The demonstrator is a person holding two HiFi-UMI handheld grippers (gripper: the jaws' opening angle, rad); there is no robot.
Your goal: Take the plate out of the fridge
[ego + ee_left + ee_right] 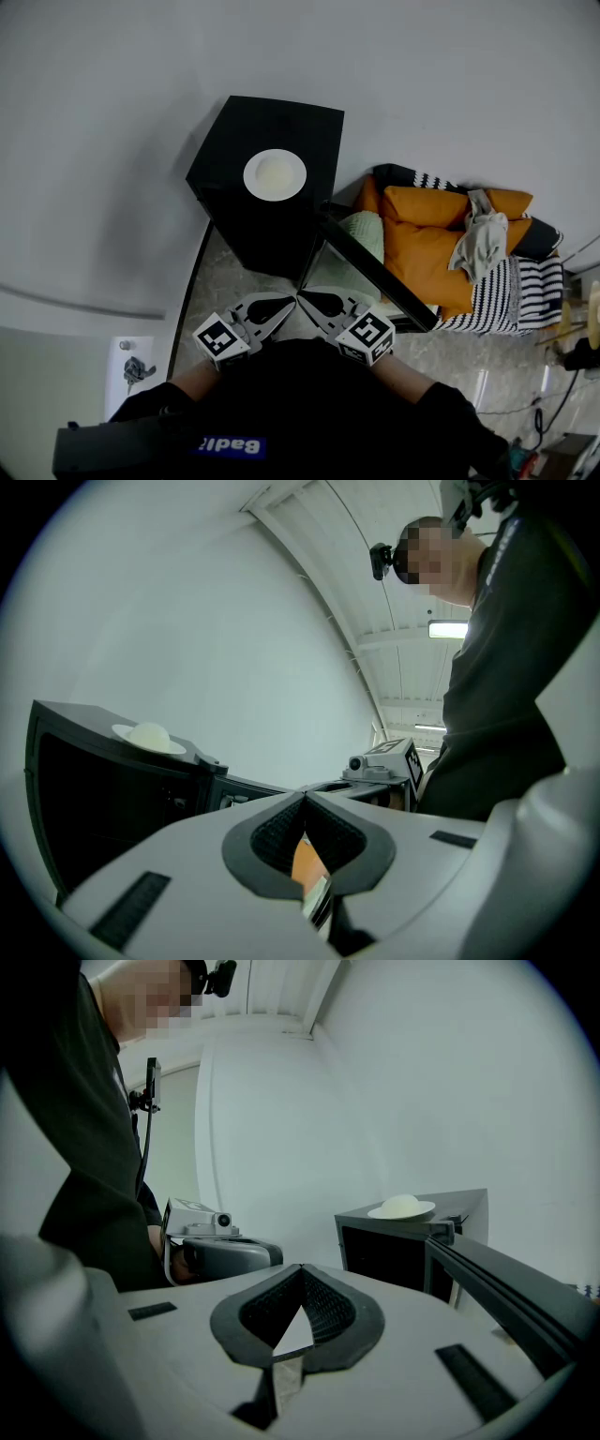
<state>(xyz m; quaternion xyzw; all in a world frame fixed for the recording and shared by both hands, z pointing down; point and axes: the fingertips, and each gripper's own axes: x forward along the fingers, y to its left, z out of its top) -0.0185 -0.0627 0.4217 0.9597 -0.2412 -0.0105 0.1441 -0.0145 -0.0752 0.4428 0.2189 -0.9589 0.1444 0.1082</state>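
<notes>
A white round plate (275,174) with a pale domed lump (273,173) on it is seen on the flat top of a small black box-shaped fridge (272,234), not inside it. The plate is placed about in the middle of this top. A band of bare black surface is left around it on every side, so no edge is overhung.

The black fridge door (375,272) is swung open to the right, and its long thin edge is stretched towards the near right. Behind the door, at the right, a sofa with orange cushions (422,244) and a black-and-white striped blanket (511,291) is found, so little free room is left on that side. To the left and on the far side only a plain pale wall (112,141) is seen.

The left tongs (289,303) and the right tongs (307,301) are held close to the person's body, tip towards tip, in front of the near side of the fridge. Both tongs are pressed together, and nothing is pinched in either of them. A strip of pale speckled floor (211,281) is left open between the tongs and the fridge. The door edge is passed just to the right of the right tongs, apart from them.
</notes>
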